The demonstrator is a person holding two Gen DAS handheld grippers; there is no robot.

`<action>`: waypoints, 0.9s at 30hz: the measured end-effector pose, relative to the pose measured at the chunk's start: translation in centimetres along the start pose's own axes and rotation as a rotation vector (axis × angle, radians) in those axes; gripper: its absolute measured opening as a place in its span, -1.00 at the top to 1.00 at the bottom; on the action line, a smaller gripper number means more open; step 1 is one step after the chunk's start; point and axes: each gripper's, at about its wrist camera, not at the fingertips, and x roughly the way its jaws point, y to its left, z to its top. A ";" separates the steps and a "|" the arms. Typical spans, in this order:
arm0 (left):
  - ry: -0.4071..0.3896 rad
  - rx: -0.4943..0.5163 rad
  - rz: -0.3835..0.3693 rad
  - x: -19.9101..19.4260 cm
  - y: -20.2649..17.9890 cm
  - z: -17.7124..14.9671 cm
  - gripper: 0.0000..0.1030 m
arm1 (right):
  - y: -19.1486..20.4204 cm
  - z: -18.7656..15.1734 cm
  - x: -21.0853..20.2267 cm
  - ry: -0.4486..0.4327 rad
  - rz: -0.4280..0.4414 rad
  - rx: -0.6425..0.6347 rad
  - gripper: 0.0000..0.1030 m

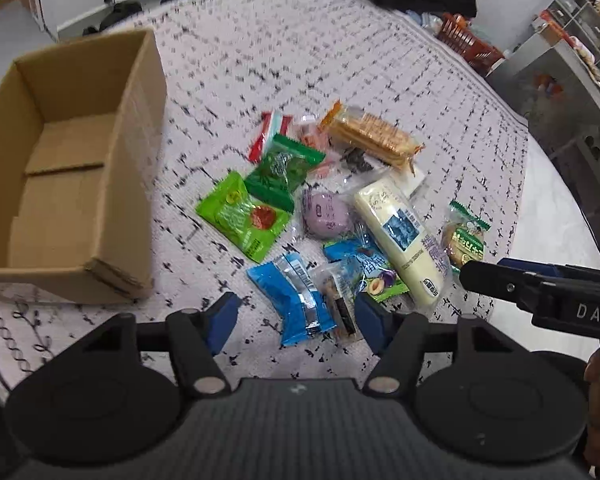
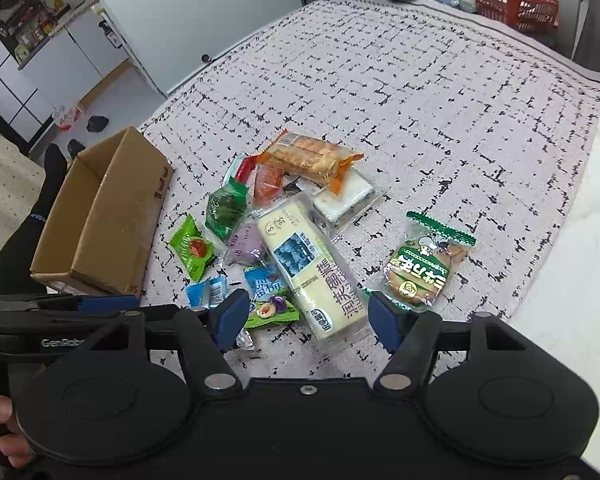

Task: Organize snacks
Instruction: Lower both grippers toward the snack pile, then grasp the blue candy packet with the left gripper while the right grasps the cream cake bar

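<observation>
Spread left gripper [image 1: 296, 316] is poised near blue packet [image 1: 296, 300]; spread right gripper [image 2: 308, 318] near white bar [image 2: 312, 264].
One packet should be pinched mid-body, then lowered into the far-left cardboard box [image 1: 80, 92].

brown box [image 1: 80, 184], black-flecked white cloth [image 1: 340, 40]

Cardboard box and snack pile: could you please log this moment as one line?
cardboard box: empty | snacks: loose on cloth beside box | left tool: open, holding nothing | right tool: open, holding nothing
</observation>
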 end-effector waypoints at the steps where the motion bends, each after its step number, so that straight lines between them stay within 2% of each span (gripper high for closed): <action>1: 0.006 -0.004 -0.004 0.5 0.0 0.1 -0.14 | -0.2 0.1 0.3 0.008 0.003 -0.002 -0.20; 6: 0.042 -0.023 -0.003 2.7 0.2 0.4 -0.02 | -0.8 0.3 1.9 0.032 -0.006 -0.007 -0.18; 14: 0.078 -0.049 0.015 5.3 0.5 0.3 -0.02 | -1.4 0.7 3.8 0.061 0.016 0.002 -0.18; 21: 0.075 -0.047 0.020 6.0 0.6 0.6 0.00 | -0.6 1.3 6.3 0.101 -0.012 -0.041 -0.15; 24: 0.070 -0.032 0.045 5.9 0.6 0.5 0.22 | -0.4 1.2 7.2 0.141 -0.003 -0.056 -0.05; 27: 0.070 -0.028 0.046 5.8 0.8 0.4 0.33 | -0.3 1.0 7.7 0.165 -0.009 -0.060 0.00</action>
